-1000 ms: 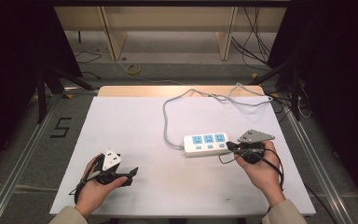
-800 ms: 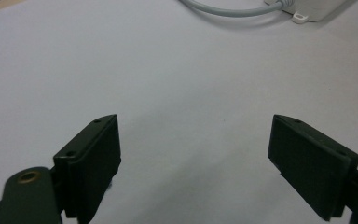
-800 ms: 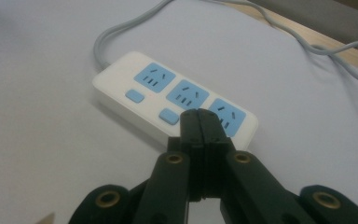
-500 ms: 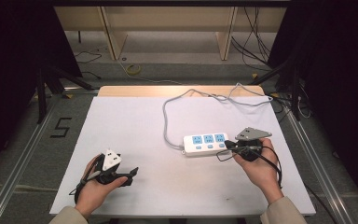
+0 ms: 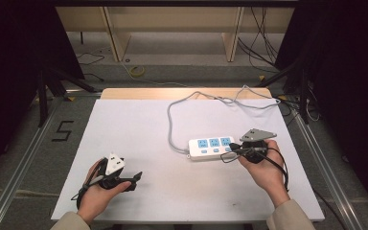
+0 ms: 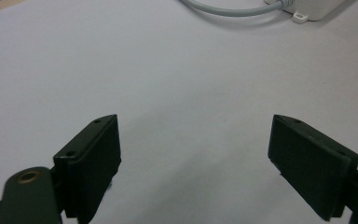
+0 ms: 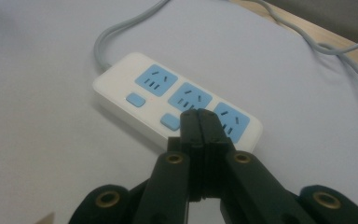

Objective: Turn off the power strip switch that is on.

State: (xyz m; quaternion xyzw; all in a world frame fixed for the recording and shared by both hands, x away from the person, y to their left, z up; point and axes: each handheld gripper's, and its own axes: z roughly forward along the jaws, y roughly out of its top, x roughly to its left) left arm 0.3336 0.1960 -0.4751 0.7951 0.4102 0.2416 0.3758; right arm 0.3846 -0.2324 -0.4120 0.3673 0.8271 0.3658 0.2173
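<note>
right hand-held gripper (image 7: 199, 116) clenched empty, tips over power strip (image 7: 177, 105) near edge | left hand-held gripper (image 6: 196, 158) released, bare tabletop (image 5: 139, 129) around, near-left

White table (image 5: 139, 129), wooden shelf legs (image 5: 115, 36), maybe floor cables (image 5: 136, 72)

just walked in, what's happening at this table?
A person holds a gripper in each hand over a white table. The right gripper has its fingers shut with nothing between them, its tip at the white power strip by the blue switches below the sockets, seemingly about to press one; contact can't be confirmed. The strip's grey cord loops toward the table's far edge. The left gripper sits open above bare table, apart from the strip.
</note>
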